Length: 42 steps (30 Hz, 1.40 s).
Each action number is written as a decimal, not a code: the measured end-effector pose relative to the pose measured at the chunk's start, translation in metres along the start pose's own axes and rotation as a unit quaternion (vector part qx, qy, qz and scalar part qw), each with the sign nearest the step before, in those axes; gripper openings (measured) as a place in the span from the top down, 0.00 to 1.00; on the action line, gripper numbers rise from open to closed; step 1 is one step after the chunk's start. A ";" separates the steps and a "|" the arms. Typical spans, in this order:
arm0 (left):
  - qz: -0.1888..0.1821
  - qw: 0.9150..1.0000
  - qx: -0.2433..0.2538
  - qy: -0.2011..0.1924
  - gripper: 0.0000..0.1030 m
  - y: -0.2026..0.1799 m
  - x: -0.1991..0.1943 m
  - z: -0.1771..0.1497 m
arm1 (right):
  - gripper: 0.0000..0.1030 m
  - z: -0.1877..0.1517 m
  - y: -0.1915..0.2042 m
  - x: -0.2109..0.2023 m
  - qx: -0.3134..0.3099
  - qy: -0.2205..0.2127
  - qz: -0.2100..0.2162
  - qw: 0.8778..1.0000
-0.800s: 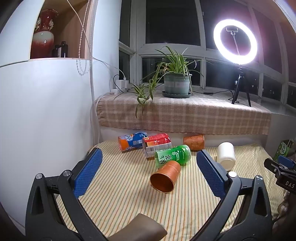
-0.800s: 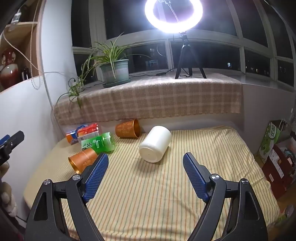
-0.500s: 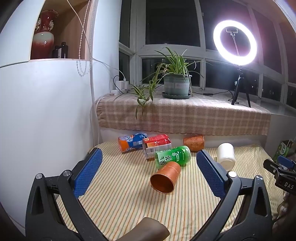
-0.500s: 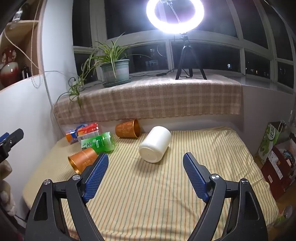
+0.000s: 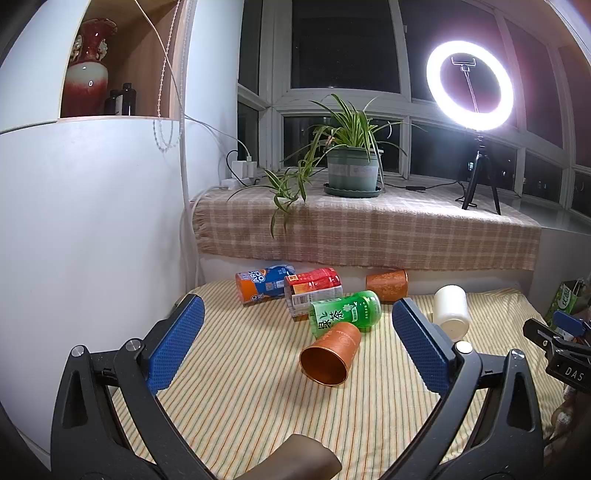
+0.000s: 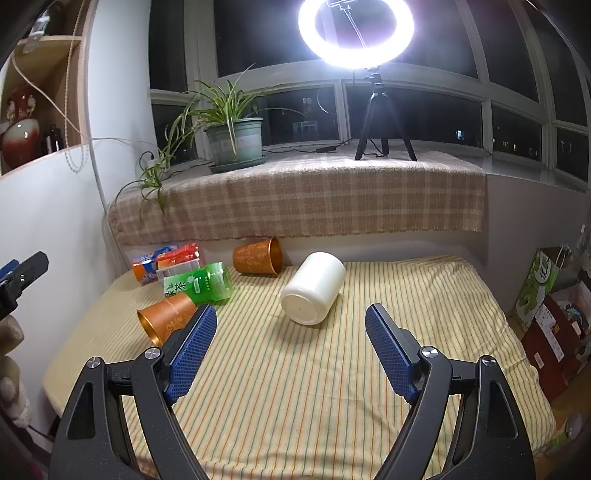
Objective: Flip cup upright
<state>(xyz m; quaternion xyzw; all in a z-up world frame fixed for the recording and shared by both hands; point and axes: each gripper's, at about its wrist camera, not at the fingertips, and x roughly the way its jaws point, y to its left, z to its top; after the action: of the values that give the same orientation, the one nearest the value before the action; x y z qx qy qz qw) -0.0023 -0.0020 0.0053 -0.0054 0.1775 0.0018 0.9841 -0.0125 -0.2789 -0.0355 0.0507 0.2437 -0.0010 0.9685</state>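
Striped cloth [image 6: 295, 387] covers the counter below a plaid-draped window ledge [image 6: 295, 195] with a potted plant [image 6: 232, 136] and glowing ring light [image 6: 354, 33], where a white cup [image 6: 314, 288] lies sideways at centre frame, both grippers' fingers spread wide, empty.

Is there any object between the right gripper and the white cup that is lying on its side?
Nothing visible is in the way. Only bare striped cloth lies between the open right gripper and the white cup. The green bottle and the copper cup lie off to the left.
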 end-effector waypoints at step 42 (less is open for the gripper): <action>0.001 1.000 -0.004 0.004 0.00 0.004 0.004 -0.003 | 0.20 0.001 0.013 0.008 -0.017 0.005 0.003 1.000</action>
<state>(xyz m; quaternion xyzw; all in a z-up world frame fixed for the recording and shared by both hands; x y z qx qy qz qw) 0.0001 0.0025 0.0006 -0.0096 0.1815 0.0035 0.9833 -0.0046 -0.2661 -0.0376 0.0354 0.2488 0.0064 0.9679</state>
